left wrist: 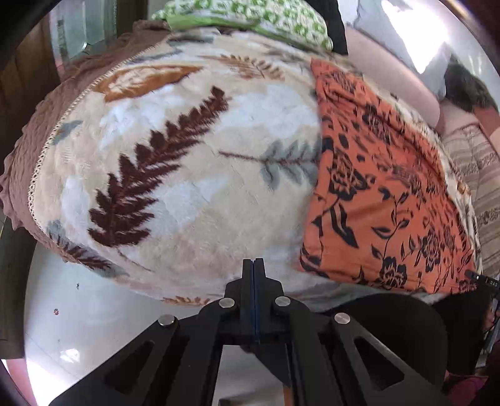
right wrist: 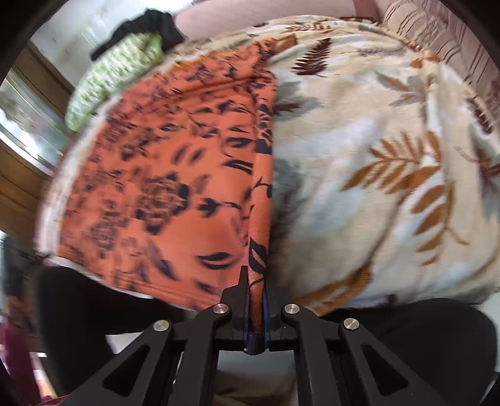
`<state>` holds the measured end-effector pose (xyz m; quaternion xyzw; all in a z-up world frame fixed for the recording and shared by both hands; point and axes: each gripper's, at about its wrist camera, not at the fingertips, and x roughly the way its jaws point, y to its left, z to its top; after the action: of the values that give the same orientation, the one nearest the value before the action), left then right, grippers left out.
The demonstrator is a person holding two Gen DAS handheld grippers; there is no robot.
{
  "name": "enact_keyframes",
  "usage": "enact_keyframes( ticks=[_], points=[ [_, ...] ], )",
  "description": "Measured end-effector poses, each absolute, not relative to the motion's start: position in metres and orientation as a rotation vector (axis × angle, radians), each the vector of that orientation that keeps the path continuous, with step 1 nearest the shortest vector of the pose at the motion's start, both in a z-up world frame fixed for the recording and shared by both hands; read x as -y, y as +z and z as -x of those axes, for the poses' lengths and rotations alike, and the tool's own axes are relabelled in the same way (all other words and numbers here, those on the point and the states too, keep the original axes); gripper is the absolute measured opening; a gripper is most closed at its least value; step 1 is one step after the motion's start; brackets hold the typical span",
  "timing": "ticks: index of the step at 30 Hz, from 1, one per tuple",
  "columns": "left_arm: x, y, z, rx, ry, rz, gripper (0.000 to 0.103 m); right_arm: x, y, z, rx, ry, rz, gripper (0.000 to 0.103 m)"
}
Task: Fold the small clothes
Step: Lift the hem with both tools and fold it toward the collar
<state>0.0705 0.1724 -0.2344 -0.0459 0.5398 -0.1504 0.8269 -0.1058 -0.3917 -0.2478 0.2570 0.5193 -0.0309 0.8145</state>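
Right gripper (right wrist: 255, 278) fingers (right wrist: 242, 287) pinch the orange floral cloth's (right wrist: 162, 175) folded edge.

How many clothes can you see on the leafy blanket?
2. The orange flowered cloth lies on the blanket, its near edge pinched in the right tongs. The green patterned cloth sits at the far end. More may be hidden.

Blanket (left wrist: 193, 175) lies bare left of orange cloth (left wrist: 384, 187); green bundle (left wrist: 256, 22) behind.

The cloth (left wrist: 384, 187) lies on the blanket (left wrist: 187, 156), toward its right side. A pillow (left wrist: 250, 22) sits behind them.
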Motion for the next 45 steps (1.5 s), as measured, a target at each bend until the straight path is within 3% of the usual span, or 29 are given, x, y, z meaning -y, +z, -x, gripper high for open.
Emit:
enact_keyframes(
  ticks=[3, 4, 5, 6, 7, 14, 16, 17, 18, 19, 24, 28, 30, 34, 45],
  points=[
    [-0.176, -0.221, -0.072, -1.081, -0.377, 0.227, 0.002, 0.406, -0.260, 0.103, -1.102, -0.025, -0.776, 0.010],
    [-0.173, -0.217, -0.074, -1.064, -0.397, 0.239, 0.012, 0.405, -0.263, 0.101, -1.110, -0.033, -0.807, 0.010],
    [-0.168, -0.214, -0.076, -1.053, -0.411, 0.232, 0.024, 0.406, -0.265, 0.099, -1.118, -0.039, -0.818, 0.010],
    [-0.161, -0.212, -0.080, -1.049, -0.414, 0.212, 0.060, 0.405, -0.268, 0.097, -1.133, -0.043, -0.811, 0.010],
    [-0.155, -0.213, -0.083, -1.047, -0.402, 0.189, 0.080, 0.404, -0.270, 0.096, -1.141, -0.041, -0.803, 0.010],
    [-0.113, -0.246, -0.104, -1.191, -0.473, 0.102, 0.080, 0.398, -0.285, 0.084, -1.148, -0.042, -0.804, 0.012],
    [-0.110, -0.250, -0.105, -1.197, -0.472, 0.105, 0.065, 0.401, -0.286, 0.088, -1.148, -0.040, -0.807, 0.012],
    [-0.108, -0.248, -0.104, -1.185, -0.484, 0.090, 0.052, 0.401, -0.286, 0.088, -1.149, -0.038, -0.807, 0.012],
    [-0.106, -0.246, -0.104, -1.189, -0.518, 0.088, 0.018, 0.402, -0.285, 0.089, -1.152, -0.036, -0.807, 0.012],
    [-0.105, -0.245, -0.103, -1.200, -0.541, 0.097, 0.010, 0.403, -0.285, 0.089, -1.155, -0.034, -0.808, 0.012],
    [-0.097, -0.247, -0.104, -1.215, -0.549, 0.039, 0.010, 0.405, -0.287, 0.090, -1.150, -0.036, -0.836, 0.014],
    [-0.099, -0.254, -0.115, -1.260, -0.565, 0.115, 0.020, 0.407, -0.287, 0.093, -1.142, -0.022, -0.861, 0.016],
    [-0.095, -0.252, -0.115, -1.261, -0.567, 0.103, 0.020, 0.406, -0.286, 0.093, -1.152, -0.007, -0.847, 0.016],
    [-0.094, -0.251, -0.116, -1.273, -0.574, 0.123, 0.007, 0.402, -0.273, 0.093, -1.172, 0.031, -0.826, 0.014],
    [-0.110, -0.171, -0.153, -1.134, -0.662, 0.321, 0.006, 0.434, -0.215, 0.069, -0.988, 0.174, -1.022, 0.011]
  ],
)
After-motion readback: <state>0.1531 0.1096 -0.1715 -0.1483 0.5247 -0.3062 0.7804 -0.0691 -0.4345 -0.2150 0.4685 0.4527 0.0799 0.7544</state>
